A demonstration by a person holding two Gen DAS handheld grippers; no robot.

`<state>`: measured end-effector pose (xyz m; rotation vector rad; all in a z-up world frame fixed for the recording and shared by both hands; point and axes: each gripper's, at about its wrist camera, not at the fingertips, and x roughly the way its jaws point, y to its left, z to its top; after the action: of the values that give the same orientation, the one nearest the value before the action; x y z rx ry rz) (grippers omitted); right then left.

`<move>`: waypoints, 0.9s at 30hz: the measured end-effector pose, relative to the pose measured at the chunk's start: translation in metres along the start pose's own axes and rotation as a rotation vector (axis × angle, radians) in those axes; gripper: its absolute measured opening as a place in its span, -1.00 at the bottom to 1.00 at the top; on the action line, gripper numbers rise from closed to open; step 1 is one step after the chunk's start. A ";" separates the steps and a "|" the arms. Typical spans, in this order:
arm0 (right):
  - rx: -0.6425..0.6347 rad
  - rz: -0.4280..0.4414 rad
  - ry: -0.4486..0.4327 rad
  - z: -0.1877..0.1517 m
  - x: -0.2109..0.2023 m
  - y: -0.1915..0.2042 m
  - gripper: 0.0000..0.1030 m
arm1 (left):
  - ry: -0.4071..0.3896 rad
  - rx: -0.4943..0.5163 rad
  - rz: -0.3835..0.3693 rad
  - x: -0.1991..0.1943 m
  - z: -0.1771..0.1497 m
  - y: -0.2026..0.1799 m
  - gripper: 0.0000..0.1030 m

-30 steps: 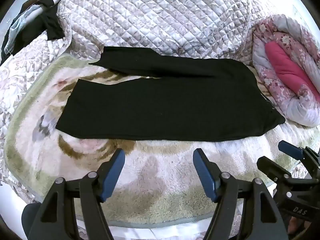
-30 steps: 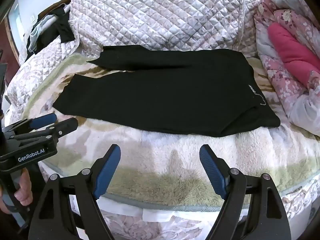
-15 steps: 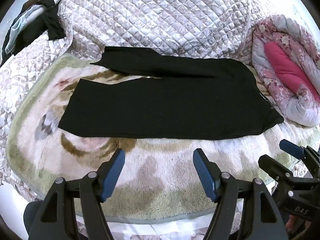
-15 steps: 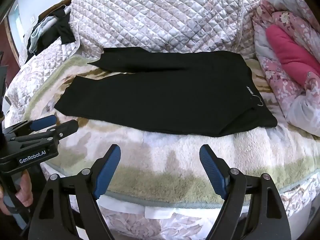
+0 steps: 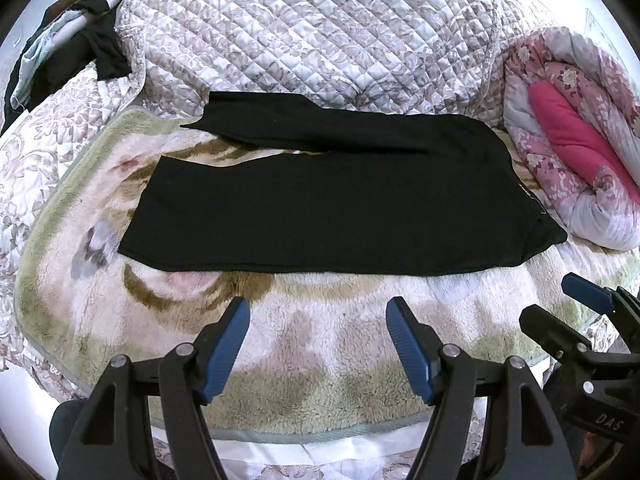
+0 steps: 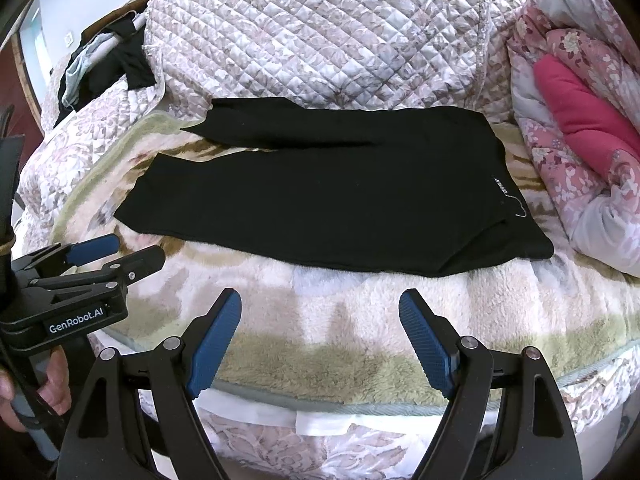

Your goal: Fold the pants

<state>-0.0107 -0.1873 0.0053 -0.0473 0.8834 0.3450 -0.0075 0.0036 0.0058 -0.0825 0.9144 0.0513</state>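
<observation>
Black pants (image 5: pixel 340 204) lie flat on a fluffy floral blanket (image 5: pixel 320 340), legs to the left and waistband to the right; they also show in the right wrist view (image 6: pixel 332 196). My left gripper (image 5: pixel 318 312) is open and empty, hovering short of the pants' near edge. My right gripper (image 6: pixel 320 306) is open and empty, also just in front of the near edge. The right gripper shows at the lower right of the left wrist view (image 5: pixel 560 304), and the left gripper at the lower left of the right wrist view (image 6: pixel 124 248).
A quilted floral bedspread (image 5: pixel 312 40) bunches up behind the pants. A rolled pink floral comforter (image 5: pixel 572 140) lies to the right. A pile of dark clothes (image 5: pixel 72 56) sits at the back left. The bed's front edge (image 6: pixel 320 412) is just below the grippers.
Both grippers have crept slightly forward toward the pants' near edge. The pants have not moved and both grippers stay open.
</observation>
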 end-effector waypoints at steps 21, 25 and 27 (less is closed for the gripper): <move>0.039 0.056 0.007 -0.006 0.011 -0.012 0.57 | 0.028 0.014 0.000 -0.005 -0.007 -0.004 0.42; 0.038 0.063 0.005 -0.006 0.012 -0.013 0.57 | 0.026 0.018 -0.002 -0.005 -0.004 -0.003 0.42; 0.036 0.064 0.002 -0.006 0.012 -0.013 0.57 | 0.021 0.022 0.000 -0.006 -0.003 -0.004 0.42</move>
<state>-0.0045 -0.1971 -0.0089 0.0139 0.8946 0.3888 -0.0132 -0.0008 0.0093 -0.0629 0.9360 0.0407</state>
